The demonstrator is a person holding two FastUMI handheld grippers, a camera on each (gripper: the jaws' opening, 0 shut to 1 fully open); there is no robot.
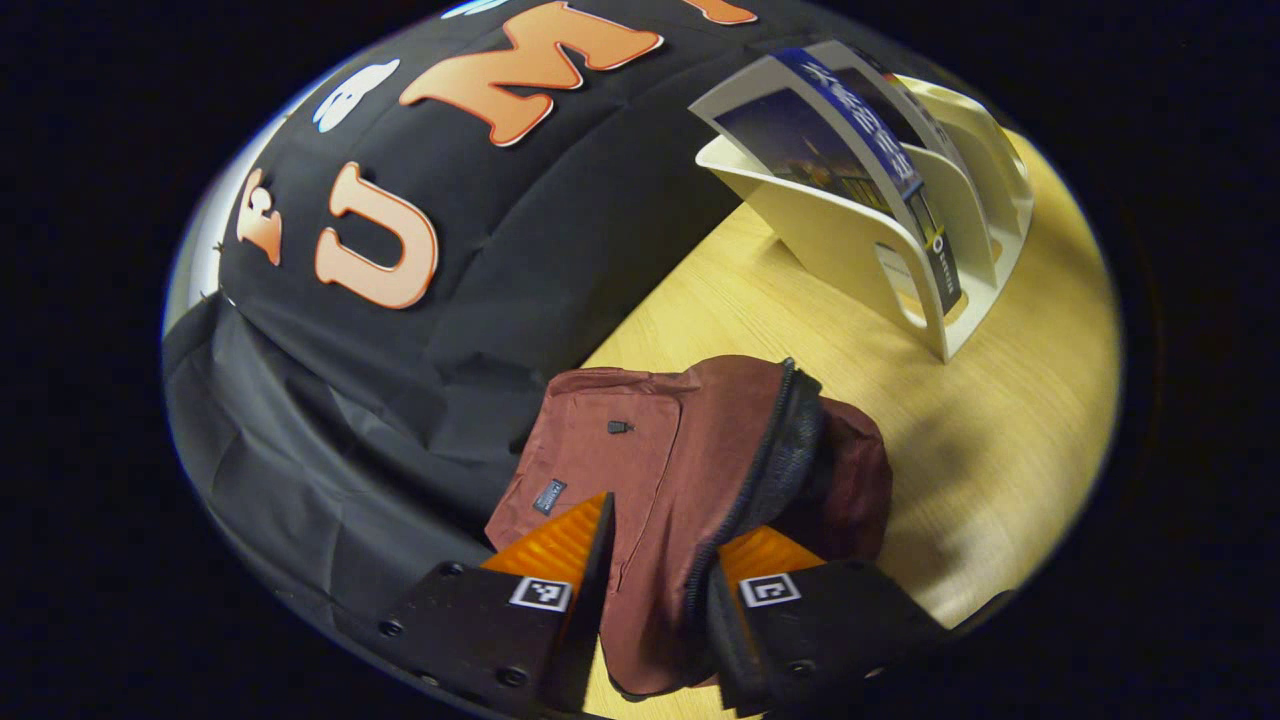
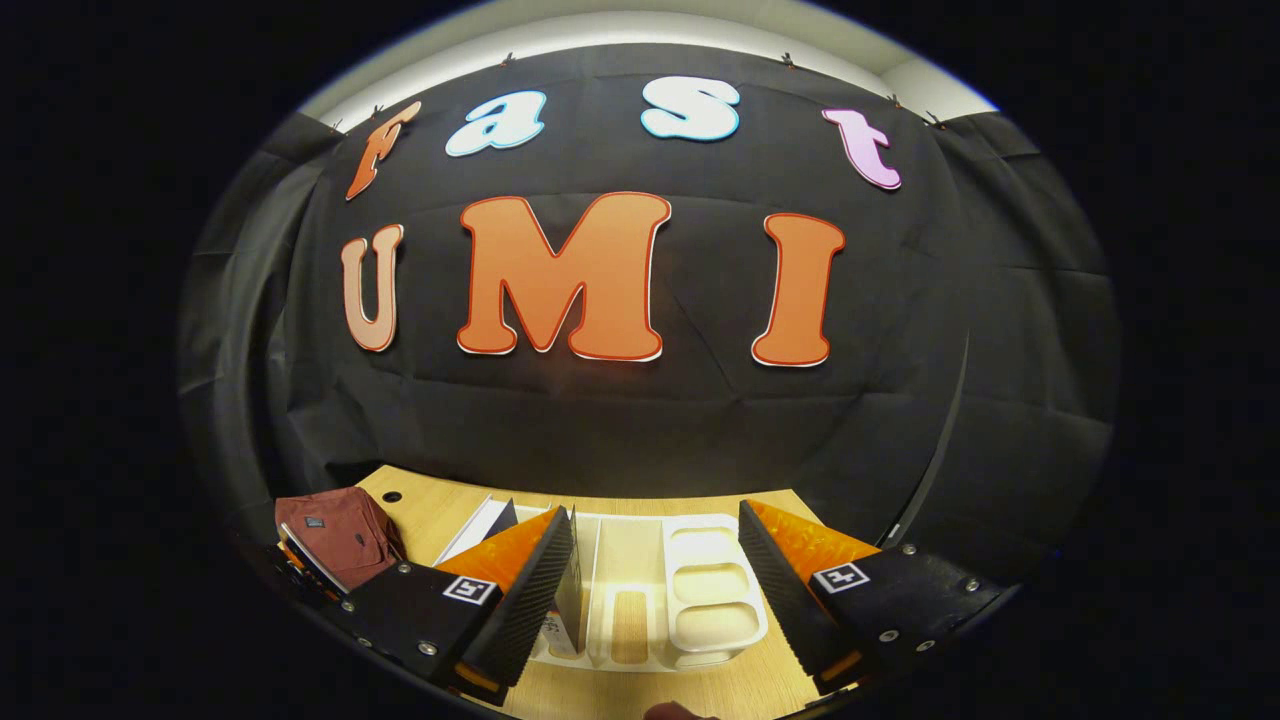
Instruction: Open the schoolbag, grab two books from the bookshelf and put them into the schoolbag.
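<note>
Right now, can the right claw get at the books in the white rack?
Probably yes: the right claw is open, facing the white rack, with the books near one finger and nothing between.

A: Left hand-held gripper (image 1: pixel 655 590)?
B: Jaws narrow, both fingers pinching the schoolbag (image 1: pixel 690 470) flap, tilted approx. sideways.
A: Right hand-held gripper (image 2: pixel 655 570)?
B: Jaws wide apart, level, nothing betw. fingers, held above desk (image 2: pixel 640 690).

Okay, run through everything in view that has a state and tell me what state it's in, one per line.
schoolbag: zipper open, flap pinched and held up off the table.
left gripper: shut on the schoolbag's flap.
right gripper: open, above the bookshelf.
bookshelf: upright on the table.
books: leaning in the bookshelf, none taken out.
</note>
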